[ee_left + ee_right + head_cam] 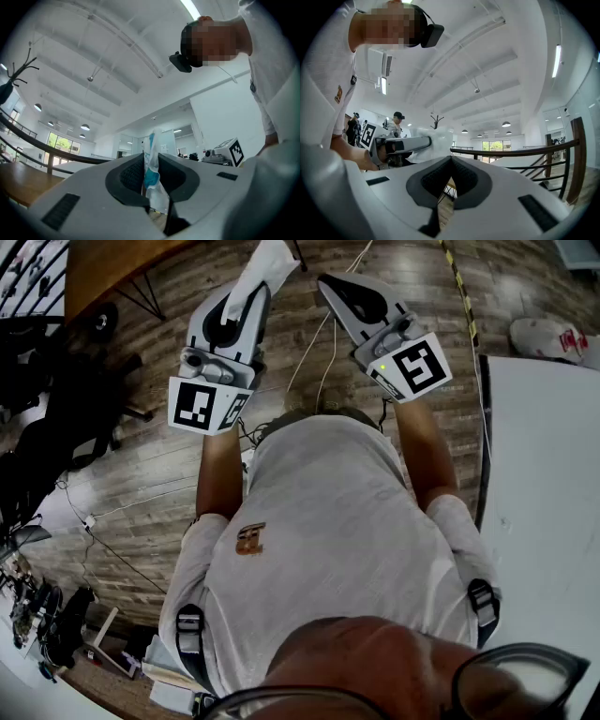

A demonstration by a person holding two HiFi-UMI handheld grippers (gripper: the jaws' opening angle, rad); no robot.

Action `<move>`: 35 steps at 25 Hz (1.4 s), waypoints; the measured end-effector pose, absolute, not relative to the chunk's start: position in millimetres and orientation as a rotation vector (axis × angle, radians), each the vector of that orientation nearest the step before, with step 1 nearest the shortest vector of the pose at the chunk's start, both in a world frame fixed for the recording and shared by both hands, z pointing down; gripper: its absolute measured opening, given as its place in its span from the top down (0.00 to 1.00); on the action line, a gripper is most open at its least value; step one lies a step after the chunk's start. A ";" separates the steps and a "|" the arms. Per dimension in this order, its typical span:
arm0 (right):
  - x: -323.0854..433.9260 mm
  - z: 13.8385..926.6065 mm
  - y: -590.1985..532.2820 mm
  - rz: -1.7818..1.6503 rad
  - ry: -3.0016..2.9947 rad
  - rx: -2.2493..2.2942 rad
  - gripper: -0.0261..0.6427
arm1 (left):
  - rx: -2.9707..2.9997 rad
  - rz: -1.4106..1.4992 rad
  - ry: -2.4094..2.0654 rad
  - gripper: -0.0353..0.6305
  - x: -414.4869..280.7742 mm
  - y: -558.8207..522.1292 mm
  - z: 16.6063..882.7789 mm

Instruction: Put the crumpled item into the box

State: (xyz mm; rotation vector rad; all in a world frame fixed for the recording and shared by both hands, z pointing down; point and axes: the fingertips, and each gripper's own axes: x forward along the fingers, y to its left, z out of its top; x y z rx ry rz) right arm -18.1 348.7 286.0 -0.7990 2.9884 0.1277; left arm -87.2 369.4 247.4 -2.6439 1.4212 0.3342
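Observation:
The crumpled item (pixel 152 164) is a white and teal wad that stands up between the pads of my left gripper (pixel 151 161), which is shut on it. In the head view the item (pixel 267 261) pokes out past the left gripper (pixel 251 287), held over the wooden floor. My right gripper (pixel 330 282) is beside it, a little apart. In the right gripper view its jaws (pixel 451 159) meet at the tips with nothing between them. That view also shows the left gripper (pixel 401 145) carrying the white wad (pixel 433 143). No box is in any view.
A white table (pixel 544 474) fills the right side, with a dark edge toward me. Cables (pixel 323 352) run over the wooden floor. Black chairs (pixel 56 418) and a wooden tabletop (pixel 103 268) are at the left. A railing (pixel 525 152) and people (pixel 396 123) are farther off.

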 end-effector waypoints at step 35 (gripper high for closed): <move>-104.0 297.1 300.7 0.143 2.996 -0.904 0.91 | -2.685 0.396 1.343 0.83 -191.2 317.1 257.5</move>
